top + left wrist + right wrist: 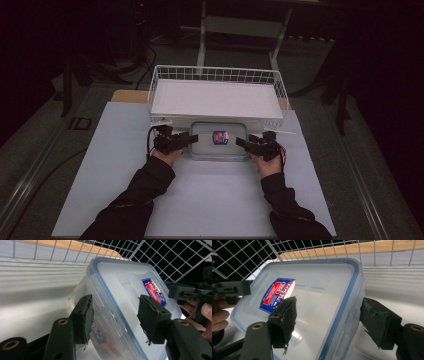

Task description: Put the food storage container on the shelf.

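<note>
I had each wide claw, left claw (192, 138) and right claw (241, 142), around one short end of the hard, slippery lidded plastic box (219, 140), so I judged its ends best to pinch.

A dim, dark-edged high view is seen, only the table (210, 195) being lit from above; glare is reflected off the container lid (294, 292); near tongs are slightly blurred.
</note>
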